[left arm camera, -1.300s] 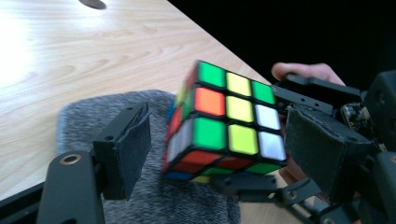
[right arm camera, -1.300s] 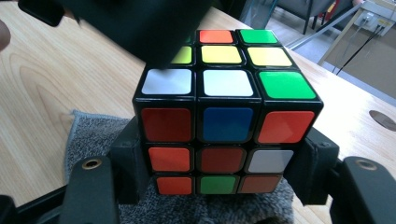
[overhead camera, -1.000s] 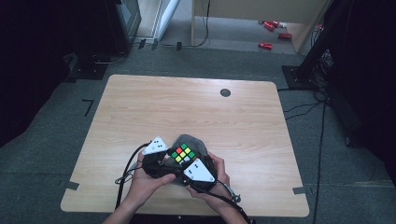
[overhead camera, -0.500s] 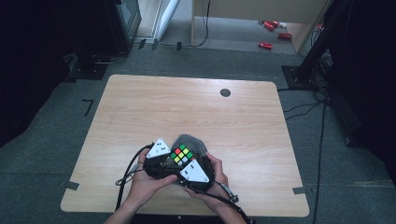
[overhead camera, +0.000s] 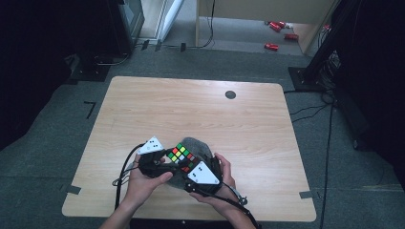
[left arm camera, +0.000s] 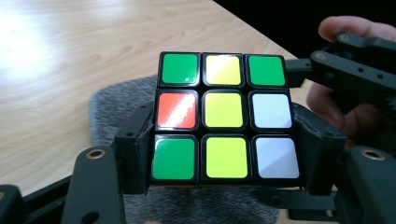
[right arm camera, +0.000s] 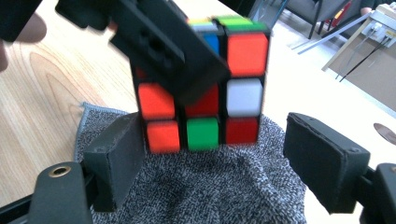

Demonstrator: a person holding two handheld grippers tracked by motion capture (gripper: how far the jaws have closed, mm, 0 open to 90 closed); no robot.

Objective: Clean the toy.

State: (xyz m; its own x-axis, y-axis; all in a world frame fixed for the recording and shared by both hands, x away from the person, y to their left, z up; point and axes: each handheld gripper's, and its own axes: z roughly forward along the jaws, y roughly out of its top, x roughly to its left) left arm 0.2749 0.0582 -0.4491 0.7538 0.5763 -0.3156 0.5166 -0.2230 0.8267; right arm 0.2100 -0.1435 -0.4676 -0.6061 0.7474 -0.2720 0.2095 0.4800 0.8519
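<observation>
Right gripper view: left hand-held gripper [right arm camera: 163,51] clamps cube [right arm camera: 243,88], hiding face; right hand-held gripper [right arm camera: 215,158] opening, empty.

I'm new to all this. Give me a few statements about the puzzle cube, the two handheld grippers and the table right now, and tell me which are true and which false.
1. The cube sits between the left gripper's pads. True.
2. The centre sticker of the face seen in the left gripper view is blue. False: it is yellow.
3. A grey cloth lies under the cube. True.
4. The right gripper clamps the cube tightly. False: its pads stand apart from the cube, open.
5. The table is glass. False: it is light wood.
</observation>
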